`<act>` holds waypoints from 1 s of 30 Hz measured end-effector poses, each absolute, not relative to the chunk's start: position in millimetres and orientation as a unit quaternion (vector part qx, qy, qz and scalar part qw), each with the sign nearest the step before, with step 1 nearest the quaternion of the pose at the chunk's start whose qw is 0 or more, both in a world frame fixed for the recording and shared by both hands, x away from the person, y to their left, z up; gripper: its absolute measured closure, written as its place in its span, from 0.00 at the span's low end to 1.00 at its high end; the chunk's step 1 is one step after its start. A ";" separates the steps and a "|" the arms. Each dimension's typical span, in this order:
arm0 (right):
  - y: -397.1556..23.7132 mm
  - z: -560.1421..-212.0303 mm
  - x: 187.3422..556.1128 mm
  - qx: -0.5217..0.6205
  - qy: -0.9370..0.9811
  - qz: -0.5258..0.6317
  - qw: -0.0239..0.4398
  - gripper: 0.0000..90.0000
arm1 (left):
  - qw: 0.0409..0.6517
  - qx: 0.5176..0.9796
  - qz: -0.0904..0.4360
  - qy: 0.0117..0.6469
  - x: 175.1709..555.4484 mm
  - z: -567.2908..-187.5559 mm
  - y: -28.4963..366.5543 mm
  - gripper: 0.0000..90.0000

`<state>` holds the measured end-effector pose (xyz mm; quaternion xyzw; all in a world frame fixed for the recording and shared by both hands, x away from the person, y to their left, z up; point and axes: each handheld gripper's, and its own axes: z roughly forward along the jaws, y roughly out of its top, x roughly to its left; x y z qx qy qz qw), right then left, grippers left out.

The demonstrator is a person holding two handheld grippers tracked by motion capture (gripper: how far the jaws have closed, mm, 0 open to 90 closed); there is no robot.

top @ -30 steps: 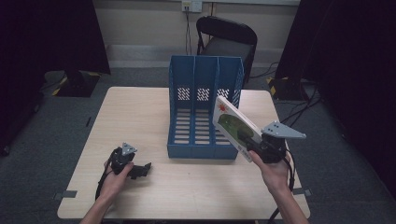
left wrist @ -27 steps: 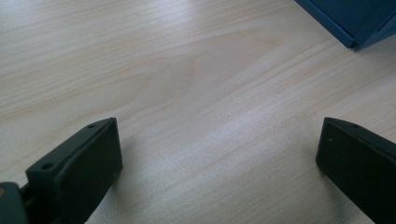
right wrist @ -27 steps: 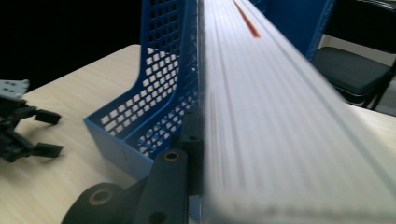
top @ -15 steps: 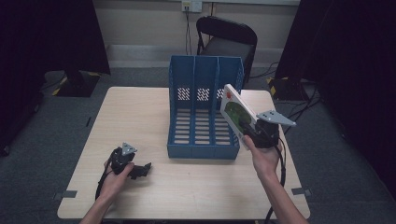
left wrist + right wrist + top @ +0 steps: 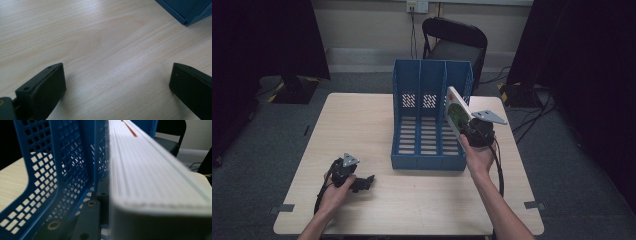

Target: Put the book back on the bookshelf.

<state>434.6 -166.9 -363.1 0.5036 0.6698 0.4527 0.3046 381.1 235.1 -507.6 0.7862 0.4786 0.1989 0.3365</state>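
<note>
Right gripper (image 5: pixel 469 131) was clamped on a book (image 5: pixel 456 111) at the blue file rack's (image 5: pixel 430 125) three-o'clock compartment; left gripper (image 5: pixel 362 182) rested on the table (image 5: pixel 362 120), jaws apart.

In the right gripper view the book (image 5: pixel 160 177) sits so close that its page edges blur, and it hides the right-hand jaw entirely; its cover cannot be read there; the bottom edge cuts off the remaining jaw. In the high view the cover print is too small to make out, and the rack (image 5: pixel 430 120) hides part of the chair (image 5: pixel 455 42). In the left gripper view both jaws and the rack's corner run off the frame.
</note>
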 end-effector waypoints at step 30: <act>-154.4 -413.6 477.3 0.527 0.702 0.391 0.277 0.85 | 0.337 0.787 0.198 0.477 379.9 -507.6 234.6 0.00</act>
